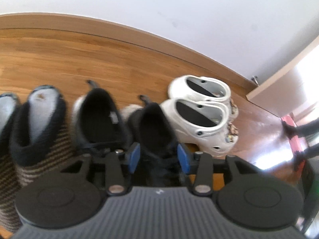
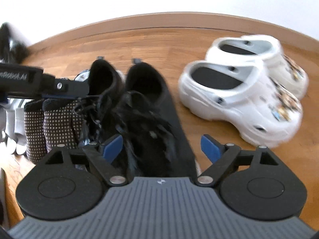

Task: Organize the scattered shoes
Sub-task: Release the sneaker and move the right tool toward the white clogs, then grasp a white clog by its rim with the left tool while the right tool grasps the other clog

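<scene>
Left gripper (image 1: 158,155) pinches a black sneaker (image 1: 153,123); right gripper (image 2: 162,146), fingers spread, straddles that sneaker. 2 white clogs (image 2: 243,99) sit right of it.

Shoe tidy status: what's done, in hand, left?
Done: the white foam clogs with charms sit paired, and the striped knit slippers stand side by side near the wooden skirting.
In hand: the left gripper straddles one black lace-up shoe, though contact is unclear. The right gripper is open over its toe.
Left: settle it beside the second black shoe. No other strays show.
</scene>
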{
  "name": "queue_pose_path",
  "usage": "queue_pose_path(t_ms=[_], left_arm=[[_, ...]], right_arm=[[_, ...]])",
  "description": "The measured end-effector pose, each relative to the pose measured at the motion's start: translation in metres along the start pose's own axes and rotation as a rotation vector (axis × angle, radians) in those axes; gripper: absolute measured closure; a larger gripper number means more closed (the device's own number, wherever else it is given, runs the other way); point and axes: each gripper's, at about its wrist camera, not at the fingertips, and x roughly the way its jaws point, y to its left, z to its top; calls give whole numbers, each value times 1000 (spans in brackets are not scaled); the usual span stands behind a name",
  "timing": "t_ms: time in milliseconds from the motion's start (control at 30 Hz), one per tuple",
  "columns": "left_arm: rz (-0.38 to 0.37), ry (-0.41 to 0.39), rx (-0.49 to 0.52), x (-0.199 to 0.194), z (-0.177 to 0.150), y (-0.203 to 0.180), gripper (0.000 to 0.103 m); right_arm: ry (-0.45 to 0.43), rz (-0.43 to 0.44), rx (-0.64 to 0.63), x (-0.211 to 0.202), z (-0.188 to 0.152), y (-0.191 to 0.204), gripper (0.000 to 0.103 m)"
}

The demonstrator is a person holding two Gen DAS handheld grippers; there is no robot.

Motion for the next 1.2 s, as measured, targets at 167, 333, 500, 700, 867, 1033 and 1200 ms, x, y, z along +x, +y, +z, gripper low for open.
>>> queue_pose_path(t_ms=[167,333,500,700,867,1033,1200], left_arm=[[-29,12,47,17,14,-31,43],[-47,23,86,32,28,-61,31],[-25,53,56,56,40,-72,24],[-47,117,-76,86,54,-85,15],[-82,159,-130,118,60,-101,15],[-121,223,-122,151,61,-115,35],[-62,256,-42,167,59,-120,87]], right_arm=[[48,-51,58,-25,-27,-37,12],[113,-89,124,-49,-42,-73,9],[141,-136,144,-53,-49,-112,4],[138,-148,145,-40,-42,-148,3],[84,-136,161,-26,-23,-178,3],[-23,-92,247,-17,-14,-207,2],[-49,-74,296,-13,-15,-228,2]])
